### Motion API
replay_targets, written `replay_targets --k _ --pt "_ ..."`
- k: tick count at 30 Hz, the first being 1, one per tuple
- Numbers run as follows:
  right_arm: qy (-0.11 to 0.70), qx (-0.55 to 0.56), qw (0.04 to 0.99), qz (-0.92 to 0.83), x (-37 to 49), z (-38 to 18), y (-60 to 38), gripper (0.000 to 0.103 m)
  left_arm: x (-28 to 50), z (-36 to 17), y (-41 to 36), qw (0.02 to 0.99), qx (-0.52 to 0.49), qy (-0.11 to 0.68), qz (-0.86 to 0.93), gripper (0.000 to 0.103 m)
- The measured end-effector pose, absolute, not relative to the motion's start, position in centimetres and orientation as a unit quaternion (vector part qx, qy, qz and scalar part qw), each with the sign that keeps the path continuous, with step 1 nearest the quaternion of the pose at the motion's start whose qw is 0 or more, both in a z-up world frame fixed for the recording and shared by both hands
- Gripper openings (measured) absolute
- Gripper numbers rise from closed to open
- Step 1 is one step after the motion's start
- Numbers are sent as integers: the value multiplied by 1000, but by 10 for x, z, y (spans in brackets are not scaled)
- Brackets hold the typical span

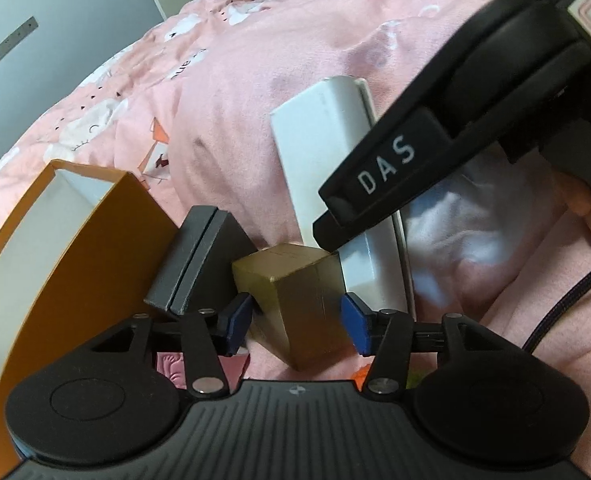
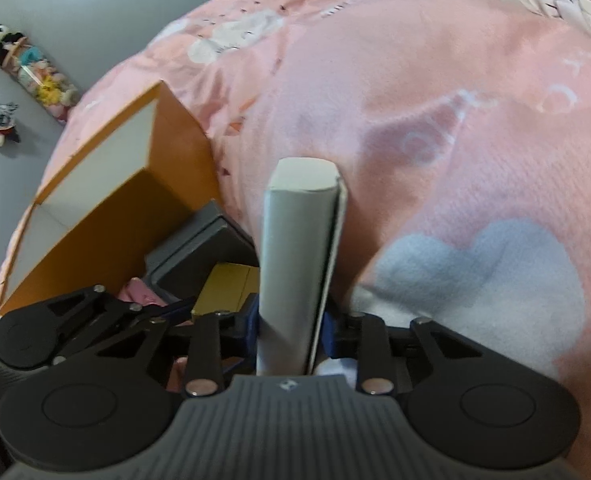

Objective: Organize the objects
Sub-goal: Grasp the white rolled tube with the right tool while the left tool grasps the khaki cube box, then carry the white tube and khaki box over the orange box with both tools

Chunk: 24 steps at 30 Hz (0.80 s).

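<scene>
A small gold box (image 1: pixel 299 300) lies on the pink bedspread between the blue pads of my left gripper (image 1: pixel 297 322), whose jaws stand open around it without clear contact. A dark grey box (image 1: pixel 199 258) leans beside it against an open orange box (image 1: pixel 75 256). My right gripper (image 2: pixel 291 330) is shut on a long white box (image 2: pixel 295 256), held on edge; that white box (image 1: pixel 335 168) and the right gripper's black body (image 1: pixel 435 148) show in the left wrist view. The gold box (image 2: pixel 227 286), grey box (image 2: pixel 199 256) and orange box (image 2: pixel 107 200) sit left of it.
The pink bedspread (image 2: pixel 435 128) with white and grey cartoon prints covers the bed, rumpled in folds. A tube of plush toys (image 2: pixel 31 72) lies on the grey floor at far left. A grey door (image 1: pixel 55 32) stands beyond the bed.
</scene>
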State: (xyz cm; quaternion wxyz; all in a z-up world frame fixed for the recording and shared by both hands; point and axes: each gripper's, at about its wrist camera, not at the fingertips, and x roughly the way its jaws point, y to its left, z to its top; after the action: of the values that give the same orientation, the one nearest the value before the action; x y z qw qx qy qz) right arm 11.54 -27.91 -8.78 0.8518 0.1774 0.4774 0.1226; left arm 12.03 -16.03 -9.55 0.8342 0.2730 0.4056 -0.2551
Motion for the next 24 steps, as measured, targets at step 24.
replay_targets --k 24 --pt "470 138 845 216 129 -79 -266 31 158 -86 -114 851 153 459 -206 55"
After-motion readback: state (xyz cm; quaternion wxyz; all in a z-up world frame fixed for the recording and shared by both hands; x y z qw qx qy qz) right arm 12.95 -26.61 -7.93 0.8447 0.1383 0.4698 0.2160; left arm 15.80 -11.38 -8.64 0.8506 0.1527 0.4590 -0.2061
